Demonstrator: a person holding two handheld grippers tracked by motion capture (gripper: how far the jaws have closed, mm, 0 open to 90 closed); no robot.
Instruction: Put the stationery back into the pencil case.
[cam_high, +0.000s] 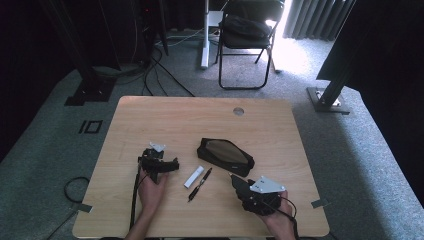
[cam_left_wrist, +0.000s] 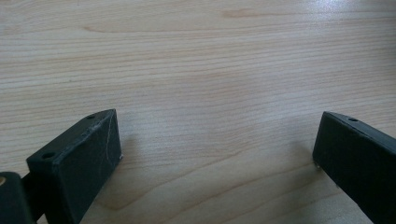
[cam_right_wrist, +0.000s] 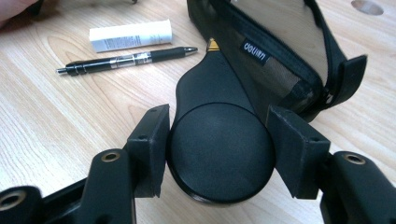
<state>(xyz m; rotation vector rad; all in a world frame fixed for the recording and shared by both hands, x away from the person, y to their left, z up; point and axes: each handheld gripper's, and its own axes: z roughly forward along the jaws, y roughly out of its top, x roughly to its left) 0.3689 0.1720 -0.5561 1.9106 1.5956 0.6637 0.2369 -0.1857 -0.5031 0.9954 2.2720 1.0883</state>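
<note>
- Currently the right tool (cam_right_wrist: 217, 154) is clamped on a black round-ended object (cam_right_wrist: 219, 156), apparently a marker, low over the desk (cam_high: 150, 115) just beside the pencil case (cam_high: 225, 156).
- Long axis runs away from the jaws; its tapered tip, with a small gold point, aims at the case's open zipper edge.
- Left tool (cam_left_wrist: 217, 144) rests on bare desk, jaws apart, holding nothing.
- Risk: the smooth round body could roll or slip between the flat pads.
- Risk: the tip could snag the case's rim and push the case, since nothing steadies it.
- Pen (cam_high: 200, 184) and white tube (cam_high: 193, 176) lie together, left of the case.
</note>
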